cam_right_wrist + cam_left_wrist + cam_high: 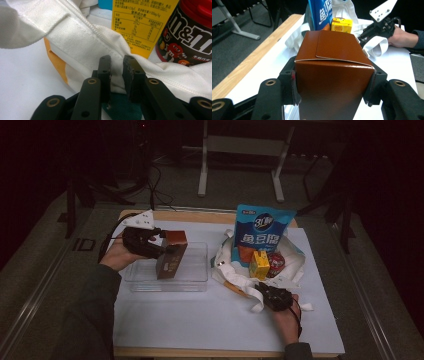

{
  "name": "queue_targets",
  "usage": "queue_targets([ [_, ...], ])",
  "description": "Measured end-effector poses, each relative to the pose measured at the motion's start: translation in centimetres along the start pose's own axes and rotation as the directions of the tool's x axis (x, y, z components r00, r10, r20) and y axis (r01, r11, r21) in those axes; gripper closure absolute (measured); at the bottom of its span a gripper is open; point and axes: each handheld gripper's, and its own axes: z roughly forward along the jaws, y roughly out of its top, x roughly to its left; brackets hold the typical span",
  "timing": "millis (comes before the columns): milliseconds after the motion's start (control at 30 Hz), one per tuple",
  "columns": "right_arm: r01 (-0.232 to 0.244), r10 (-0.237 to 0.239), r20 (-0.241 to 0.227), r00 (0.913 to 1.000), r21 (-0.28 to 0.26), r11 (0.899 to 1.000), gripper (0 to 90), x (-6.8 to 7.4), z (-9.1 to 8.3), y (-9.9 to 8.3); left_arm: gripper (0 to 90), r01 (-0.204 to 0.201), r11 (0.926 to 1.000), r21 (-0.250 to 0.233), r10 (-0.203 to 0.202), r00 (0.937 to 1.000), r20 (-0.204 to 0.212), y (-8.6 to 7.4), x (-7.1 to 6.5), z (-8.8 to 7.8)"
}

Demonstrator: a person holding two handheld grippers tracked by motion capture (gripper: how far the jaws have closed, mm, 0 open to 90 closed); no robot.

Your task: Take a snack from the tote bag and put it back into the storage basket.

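Note:
A brown carton (172,260) stands upright over the clear plastic bin (192,282) at the table's left. My left gripper (164,249) is shut on its upper part. In the left gripper view the carton (334,47) sits between both pads, and the gripper (334,82) clamps its two sides. At the right lies a white cloth bag (230,270). My right gripper (258,290) is shut on its near rim. In the right gripper view the jaws (117,65) pinch a fold of the white fabric (82,45).
Inside the bag stand a tall blue snack pouch (262,232), a yellow juice box (259,265) and a dark M&M's tub (276,262) with a red lid. A white mat (200,320) covers the wooden table. Metal frame legs (202,170) stand on the floor beyond.

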Motion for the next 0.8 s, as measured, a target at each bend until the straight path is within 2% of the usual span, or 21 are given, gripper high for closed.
queue_targets([
  [200,0.000,0.000,0.000,1.0000,0.000,1.000,76.4,0.0,0.0,0.0,42.6,0.018,0.9992,0.037,-0.017,0.9997,-0.015,-1.1,0.3,-0.2],
  [400,-0.003,0.003,-0.001,1.0000,0.001,1.000,76.4,0.0,0.0,0.0,42.5,0.015,0.9961,0.087,-0.013,0.9996,-0.024,-1.7,0.4,-0.4],
  [600,-0.001,0.001,0.000,1.0000,0.002,1.000,76.4,0.0,0.0,0.0,42.5,0.011,0.9896,0.143,-0.009,0.9998,-0.015,-2.1,0.4,-0.3],
  [800,-0.001,0.001,0.000,1.0000,0.001,1.000,76.5,0.0,0.0,0.0,42.2,-0.003,0.9833,0.182,0.000,0.9999,0.012,-2.2,0.3,0.4],
])
